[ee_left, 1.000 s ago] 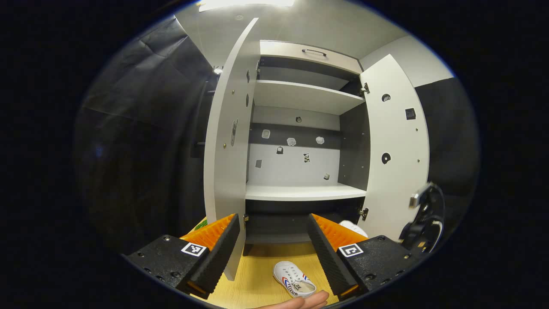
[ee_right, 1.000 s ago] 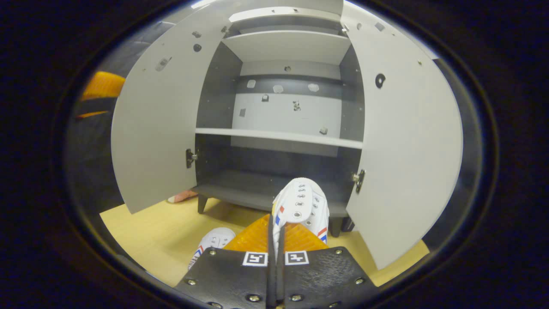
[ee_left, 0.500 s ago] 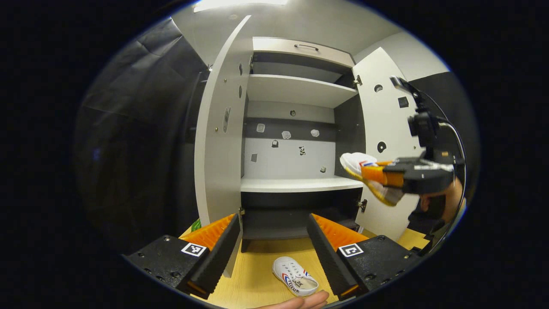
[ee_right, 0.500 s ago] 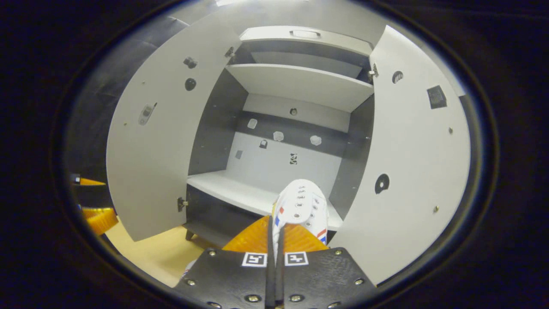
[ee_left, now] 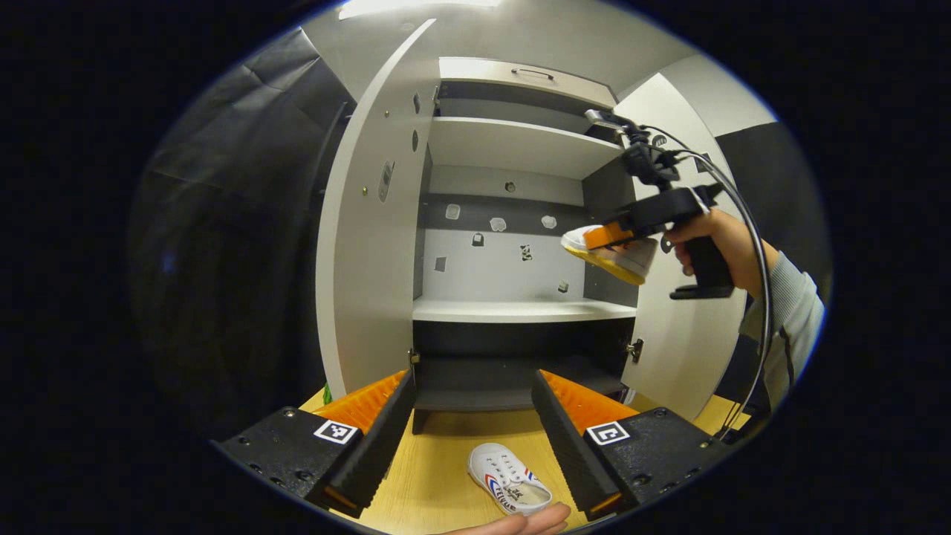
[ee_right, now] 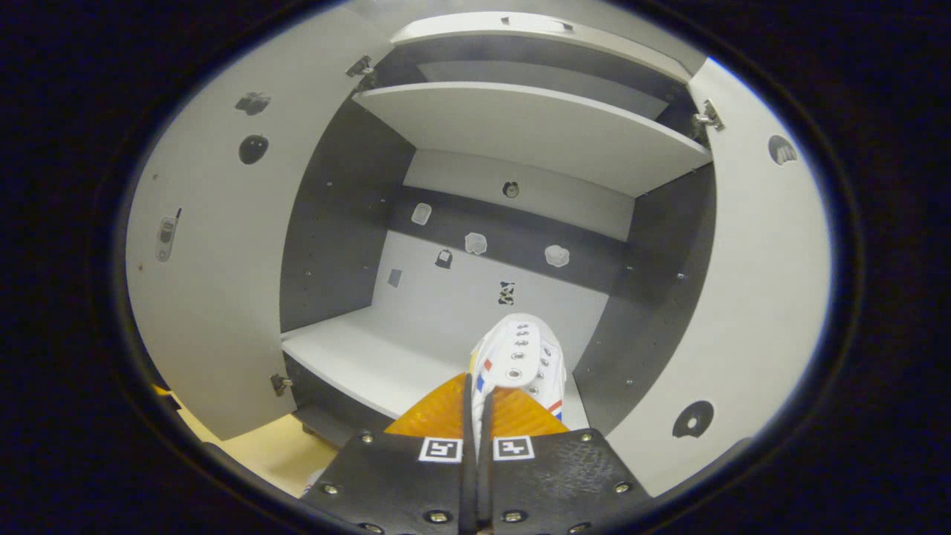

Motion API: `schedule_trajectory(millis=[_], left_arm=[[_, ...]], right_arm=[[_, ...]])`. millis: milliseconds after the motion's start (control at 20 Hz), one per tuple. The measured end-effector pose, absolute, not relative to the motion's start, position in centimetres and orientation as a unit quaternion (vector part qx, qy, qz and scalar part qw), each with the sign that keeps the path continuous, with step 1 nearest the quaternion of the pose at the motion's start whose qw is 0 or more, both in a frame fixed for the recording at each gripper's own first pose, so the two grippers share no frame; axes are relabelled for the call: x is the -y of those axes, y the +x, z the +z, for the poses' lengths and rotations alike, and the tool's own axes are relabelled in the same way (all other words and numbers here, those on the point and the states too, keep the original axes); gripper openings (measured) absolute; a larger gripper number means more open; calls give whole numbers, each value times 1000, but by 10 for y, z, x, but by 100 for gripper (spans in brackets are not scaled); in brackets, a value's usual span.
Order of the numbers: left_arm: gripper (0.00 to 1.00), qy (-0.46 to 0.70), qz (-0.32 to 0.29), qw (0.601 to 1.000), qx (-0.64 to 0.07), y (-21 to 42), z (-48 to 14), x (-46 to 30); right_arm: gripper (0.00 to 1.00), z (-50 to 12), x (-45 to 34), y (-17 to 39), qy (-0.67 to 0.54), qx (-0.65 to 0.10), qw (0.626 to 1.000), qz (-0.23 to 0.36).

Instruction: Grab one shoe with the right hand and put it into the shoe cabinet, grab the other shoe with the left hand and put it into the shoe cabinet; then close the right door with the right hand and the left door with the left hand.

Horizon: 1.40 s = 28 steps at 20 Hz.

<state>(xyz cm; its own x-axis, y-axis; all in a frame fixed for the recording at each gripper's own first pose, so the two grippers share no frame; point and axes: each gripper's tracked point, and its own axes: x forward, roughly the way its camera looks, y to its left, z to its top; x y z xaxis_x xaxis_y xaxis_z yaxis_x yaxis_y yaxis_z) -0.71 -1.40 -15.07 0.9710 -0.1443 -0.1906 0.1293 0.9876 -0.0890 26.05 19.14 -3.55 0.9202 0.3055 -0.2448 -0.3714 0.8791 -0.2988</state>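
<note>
The shoe cabinet (ee_left: pixel 513 308) stands with both doors swung out, white shelves inside. My right gripper (ee_right: pixel 479 386) is shut on a white shoe (ee_right: pixel 520 357) with red and blue stripes, held above the middle shelf (ee_right: pixel 371 357) at its right side. In the left gripper view that right gripper (ee_left: pixel 605 238) and a hand (ee_left: pixel 717 238) hold the shoe (ee_left: pixel 620 256) at the cabinet's right front. My left gripper (ee_left: pixel 472 412) is open, low over the floor. The second white shoe (ee_left: pixel 509 483) lies on the wooden floor between its fingers, farther off.
The left door (ee_left: pixel 364 245) and right door (ee_left: pixel 683 327) flank the opening. A top shelf (ee_left: pixel 520 145) and a dark bottom compartment (ee_left: pixel 513 371) sit above and below the middle shelf. A cable (ee_left: pixel 754 245) trails from the right gripper. A fingertip (ee_left: pixel 520 524) shows at the bottom edge.
The right gripper has lifted the shoe from near the floor up and toward the middle shelf's opening. The left gripper has barely moved and stays open.
</note>
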Motion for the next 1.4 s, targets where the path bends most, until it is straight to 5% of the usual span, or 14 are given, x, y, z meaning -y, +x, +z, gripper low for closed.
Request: schedule_trajectory(millis=[500,950,1050,1150,1400], left_arm=[[96,-19,-50,996,-78,11,-141,-7],[96,-31,-52,995,-77,12,-130,-8],[96,-31,-51,995,-79,11,-128,-6],[96,-25,-44,996,-78,9,-125,-9],[96,-29,-35,997,-69,0,-109,-13]], right_arm=[[2,-104,-165,408,-224,-172,953,111],[12,-147,-159,427,-174,-217,953,119],[30,-139,-158,423,-151,-205,961,112],[92,-115,-162,417,-112,-176,972,111],[98,-88,-164,366,-48,-173,975,130]])
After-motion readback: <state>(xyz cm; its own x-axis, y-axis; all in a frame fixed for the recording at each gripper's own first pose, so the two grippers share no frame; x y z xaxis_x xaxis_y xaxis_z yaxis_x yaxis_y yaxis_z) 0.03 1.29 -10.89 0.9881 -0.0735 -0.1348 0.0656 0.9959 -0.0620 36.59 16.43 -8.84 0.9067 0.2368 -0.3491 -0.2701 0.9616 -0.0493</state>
